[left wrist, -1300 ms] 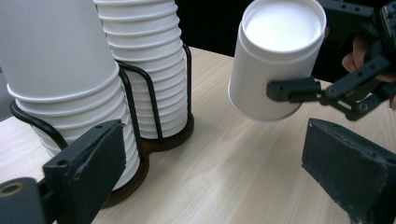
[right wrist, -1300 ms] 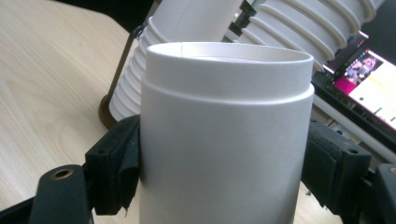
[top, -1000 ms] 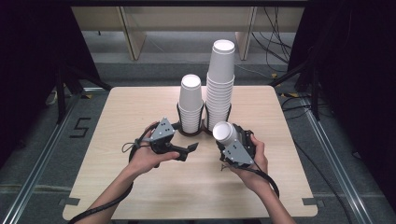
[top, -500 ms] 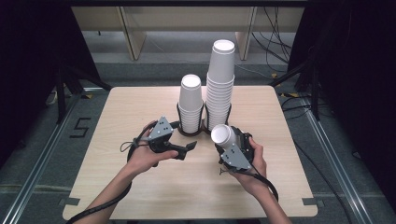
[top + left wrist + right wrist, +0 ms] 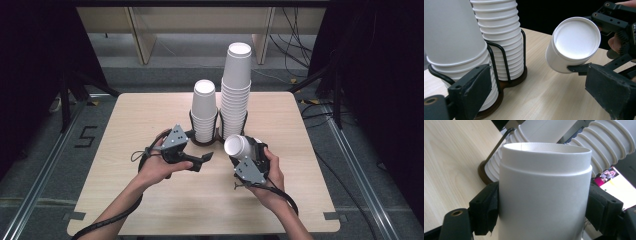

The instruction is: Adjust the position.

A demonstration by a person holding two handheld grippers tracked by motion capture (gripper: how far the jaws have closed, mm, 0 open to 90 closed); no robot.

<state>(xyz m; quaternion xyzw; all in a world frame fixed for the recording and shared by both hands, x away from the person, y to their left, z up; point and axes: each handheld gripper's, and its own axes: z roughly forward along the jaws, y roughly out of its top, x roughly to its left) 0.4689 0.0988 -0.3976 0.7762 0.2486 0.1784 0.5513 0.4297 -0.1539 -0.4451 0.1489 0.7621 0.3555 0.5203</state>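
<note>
A black "5" (image 5: 84, 135) on the floor left of the table (image 5: 125, 200)

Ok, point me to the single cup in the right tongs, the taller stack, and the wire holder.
single cup (image 5: 236, 146), high view, on its upturned base.
taller stack (image 5: 237, 75), high view, on the top cup's wall.
wire holder (image 5: 504, 58), left gripper view, on an upright black wire.

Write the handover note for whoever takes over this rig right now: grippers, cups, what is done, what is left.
Right gripper: shut on a single paper cup, bottom end up, held above the table.
Left gripper: open, holding nothing, beside the short cup stack.
Tall cup stack and short stack stand in a black wire holder.
Done: one cup in hand, clear of both stacks.
Left: probably set it on a stack; which one I cannot tell.
</note>
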